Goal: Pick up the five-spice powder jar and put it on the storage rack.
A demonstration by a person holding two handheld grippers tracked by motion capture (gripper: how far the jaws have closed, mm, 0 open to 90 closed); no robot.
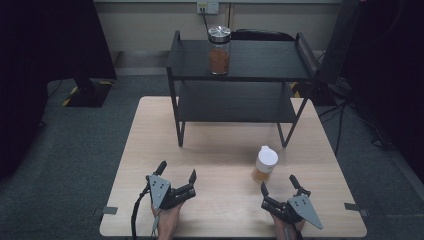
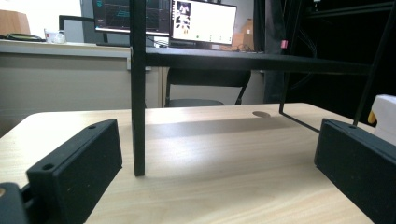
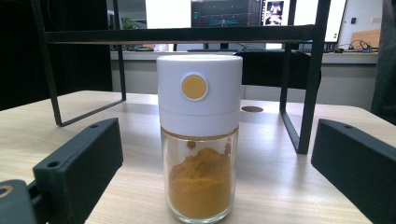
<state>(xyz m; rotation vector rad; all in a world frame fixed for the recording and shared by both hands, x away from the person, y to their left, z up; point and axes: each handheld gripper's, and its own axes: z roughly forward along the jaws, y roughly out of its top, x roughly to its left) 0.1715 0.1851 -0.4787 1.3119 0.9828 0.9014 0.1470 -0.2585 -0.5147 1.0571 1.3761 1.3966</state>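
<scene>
A small clear glass spice jar with a tall white plastic cap (image 3: pixel 199 140) stands upright on the pale wooden table (image 1: pixel 150 150), its long axis vertical and its cap on top. It holds an orange-yellow powder that fills roughly the lower half of the glass, heaped a little higher in the middle. A round yellow button on the cap faces the camera of the right gripper view. In the high view the same jar (image 1: pixel 264 164) stands on the right half of the table, in front of the right front leg of the black metal two-tier shelf rack (image 1: pixel 240 65) and just ahead of the right gripper (image 1: pixel 281 186).

The right gripper rests near the table's front edge, its jaws spread wide, one on each side of the jar and clear of the glass.

The left gripper (image 1: pixel 176 172) lies on the left half of the table, well apart from the jar, with its jaws also wide apart and holding nothing; a front leg of the rack stands between them in the left gripper view.

On the rack's top shelf stands a taller clear glass jar with a silver metal lid (image 1: pixel 219 50), upright, filled most of the way with reddish-brown contents.
</scene>
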